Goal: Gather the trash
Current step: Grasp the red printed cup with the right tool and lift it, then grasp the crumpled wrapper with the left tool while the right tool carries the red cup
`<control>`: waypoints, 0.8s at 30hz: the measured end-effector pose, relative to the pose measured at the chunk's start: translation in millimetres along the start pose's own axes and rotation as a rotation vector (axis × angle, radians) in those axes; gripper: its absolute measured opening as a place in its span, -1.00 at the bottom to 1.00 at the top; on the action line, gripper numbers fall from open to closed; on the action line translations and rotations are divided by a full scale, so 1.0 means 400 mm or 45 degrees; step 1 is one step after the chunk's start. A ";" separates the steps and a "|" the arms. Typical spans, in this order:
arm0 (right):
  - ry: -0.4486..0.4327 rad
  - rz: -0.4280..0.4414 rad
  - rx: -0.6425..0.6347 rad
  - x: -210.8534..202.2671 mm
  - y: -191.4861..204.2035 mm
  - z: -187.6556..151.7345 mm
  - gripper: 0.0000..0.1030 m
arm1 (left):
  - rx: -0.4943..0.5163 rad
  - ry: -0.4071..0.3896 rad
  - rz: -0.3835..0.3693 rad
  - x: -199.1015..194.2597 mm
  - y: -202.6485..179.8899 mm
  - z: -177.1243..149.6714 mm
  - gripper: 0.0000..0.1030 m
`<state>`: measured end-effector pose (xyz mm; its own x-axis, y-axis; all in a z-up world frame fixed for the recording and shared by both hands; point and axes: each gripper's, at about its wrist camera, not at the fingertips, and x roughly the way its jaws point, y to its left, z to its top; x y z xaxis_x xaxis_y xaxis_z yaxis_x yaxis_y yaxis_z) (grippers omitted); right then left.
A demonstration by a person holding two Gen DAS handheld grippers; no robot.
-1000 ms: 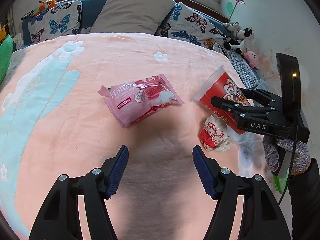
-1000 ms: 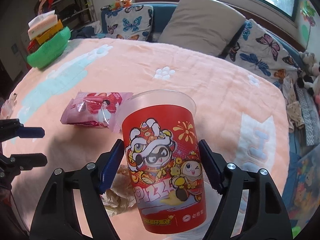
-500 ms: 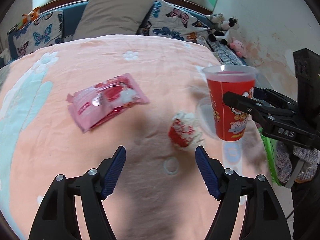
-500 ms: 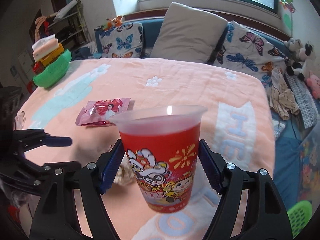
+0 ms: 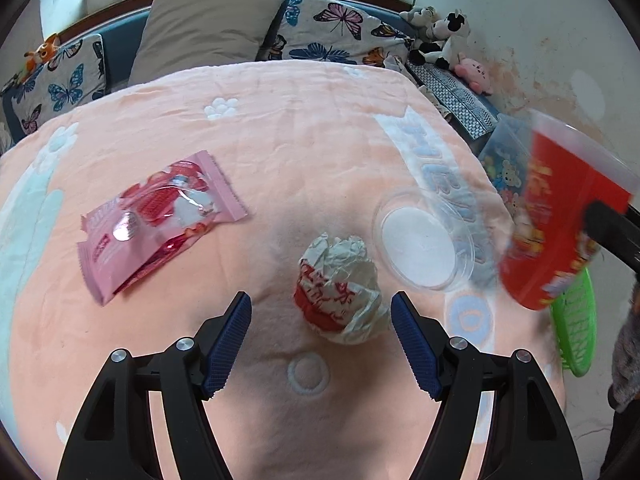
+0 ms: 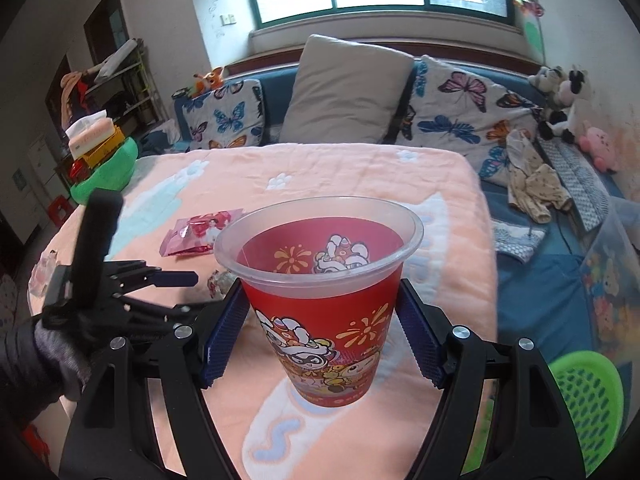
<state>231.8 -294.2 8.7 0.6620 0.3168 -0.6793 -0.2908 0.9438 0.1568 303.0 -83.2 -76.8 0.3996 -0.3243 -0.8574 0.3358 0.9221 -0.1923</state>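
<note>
My right gripper (image 6: 322, 342) is shut on a red cartoon-printed plastic cup (image 6: 324, 304), held upright in the air past the blanket's right edge; the cup also shows blurred in the left wrist view (image 5: 560, 220). My left gripper (image 5: 320, 340) is open and empty, its fingers either side of a crumpled red-and-white wrapper (image 5: 340, 288) lying on the pink blanket (image 5: 280, 128). A pink snack packet (image 5: 160, 216) lies to the left. A clear plastic lid (image 5: 422, 240) lies to the right of the wrapper.
A green mesh basket (image 6: 588, 404) stands on the floor at the right, also seen in the left wrist view (image 5: 576, 332). Pillows (image 5: 208, 20) and plush toys (image 5: 444, 36) line the back. A green bowl with boxes (image 6: 104, 160) sits far left.
The right gripper has carried the cup up and to the right, off the blanket. The left gripper has moved closer to the crumpled wrapper, which now lies between its open fingers.
</note>
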 end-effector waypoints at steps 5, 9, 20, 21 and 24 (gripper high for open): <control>-0.020 -0.030 0.047 -0.043 -0.041 -0.022 0.43 | 0.018 0.000 0.018 0.024 -0.012 0.004 0.36; -0.022 -0.054 0.076 -0.065 -0.070 -0.044 0.43 | 0.023 -0.003 0.019 0.035 -0.021 0.009 0.32; -0.058 -0.105 0.165 -0.143 -0.131 -0.105 0.43 | 0.057 -0.034 -0.004 0.018 -0.054 -0.007 -0.11; -0.060 -0.111 0.176 -0.151 -0.139 -0.112 0.43 | 0.056 -0.036 -0.003 0.015 -0.057 -0.009 -0.12; -0.063 -0.129 0.195 -0.171 -0.152 -0.129 0.43 | 0.056 -0.051 -0.010 -0.012 -0.065 -0.020 -0.13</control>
<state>168.6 -378.1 8.6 0.7169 0.2202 -0.6615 -0.1152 0.9732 0.1992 285.7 -104.0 -71.5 0.4299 -0.3408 -0.8361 0.3763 0.9094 -0.1772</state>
